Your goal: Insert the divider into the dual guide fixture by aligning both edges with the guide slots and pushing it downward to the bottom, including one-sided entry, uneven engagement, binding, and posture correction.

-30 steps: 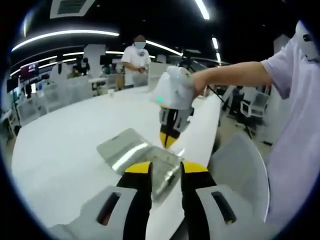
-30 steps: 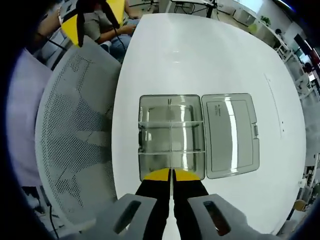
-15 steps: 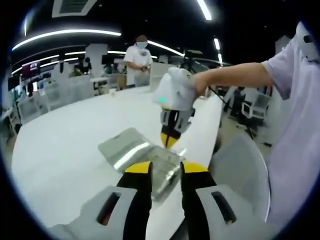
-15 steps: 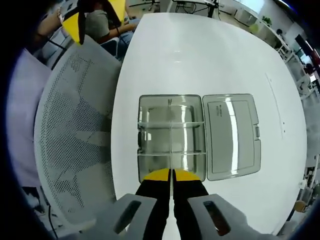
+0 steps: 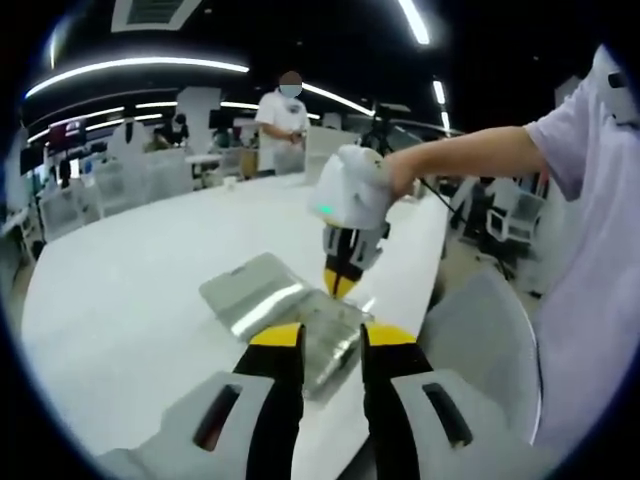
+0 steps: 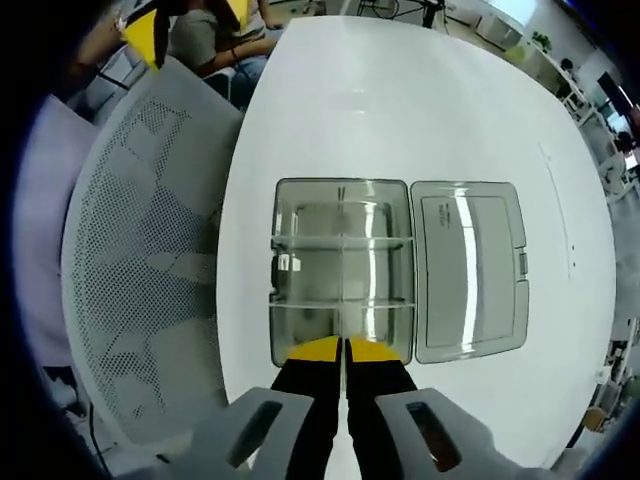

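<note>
A clear plastic box (image 6: 340, 184) lies open on the white table (image 6: 400, 90), its lid (image 6: 470, 270) folded flat beside it. Two clear cross walls span the box, and a thin clear divider (image 6: 343, 285) runs between them, seen edge-on. My right gripper (image 6: 345, 345) is shut on that divider's near end, pointing straight down at the box. In the left gripper view the right gripper (image 5: 340, 283) stands upright with its yellow tips at the box (image 5: 335, 335). My left gripper (image 5: 333, 338) is held back from the box, open with nothing in it; one of its yellow fingertips (image 6: 142, 30) shows past the chair.
A white mesh chair (image 6: 140, 270) stands against the table edge beside the box; its back (image 5: 480, 330) is also in the left gripper view. A person stands at the far side of the table (image 5: 283, 120). Another sits near the table (image 6: 205, 40).
The right gripper has shifted slightly over the box, still shut. The left gripper has barely moved.
</note>
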A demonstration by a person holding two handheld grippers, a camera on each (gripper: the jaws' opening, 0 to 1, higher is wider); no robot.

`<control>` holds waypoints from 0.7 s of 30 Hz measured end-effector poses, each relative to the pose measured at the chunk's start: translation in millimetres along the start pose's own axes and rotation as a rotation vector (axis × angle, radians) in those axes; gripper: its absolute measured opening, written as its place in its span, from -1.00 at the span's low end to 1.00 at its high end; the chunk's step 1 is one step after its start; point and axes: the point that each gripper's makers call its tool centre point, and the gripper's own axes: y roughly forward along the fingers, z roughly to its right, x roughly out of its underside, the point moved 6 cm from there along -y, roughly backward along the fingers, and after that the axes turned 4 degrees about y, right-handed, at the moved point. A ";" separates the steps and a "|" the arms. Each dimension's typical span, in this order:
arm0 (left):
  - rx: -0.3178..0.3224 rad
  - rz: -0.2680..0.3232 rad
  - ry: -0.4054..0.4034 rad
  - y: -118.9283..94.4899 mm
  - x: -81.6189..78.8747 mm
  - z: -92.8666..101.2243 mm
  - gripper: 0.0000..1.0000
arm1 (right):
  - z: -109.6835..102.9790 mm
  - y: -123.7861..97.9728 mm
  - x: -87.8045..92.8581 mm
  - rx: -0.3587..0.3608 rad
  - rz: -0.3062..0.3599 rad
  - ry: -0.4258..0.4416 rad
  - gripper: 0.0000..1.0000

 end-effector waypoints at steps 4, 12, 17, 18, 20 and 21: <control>-0.008 0.000 -0.005 -1.5 0.8 -2.4 -0.61 | 1.3 2.4 0.2 -0.005 -0.003 -0.002 -1.00; -0.013 -0.002 -0.010 -1.5 1.3 -3.5 -0.61 | 3.1 7.7 3.0 -0.010 -0.001 -0.005 -1.00; -0.015 -0.002 -0.012 -1.5 1.0 -3.8 -0.61 | 2.8 9.8 3.6 -0.012 -0.004 -0.018 -1.00; -0.016 -0.002 -0.012 -1.5 1.0 -3.8 -0.61 | 2.7 10.1 3.7 -0.012 -0.005 -0.018 -1.00; -0.018 -0.002 -0.012 -1.5 0.9 -4.0 -0.61 | 2.7 11.4 4.2 -0.012 -0.005 -0.017 -1.00; -0.018 -0.002 -0.013 -1.6 0.9 -3.9 -0.61 | 2.8 12.0 4.7 -0.014 -0.005 -0.016 -1.00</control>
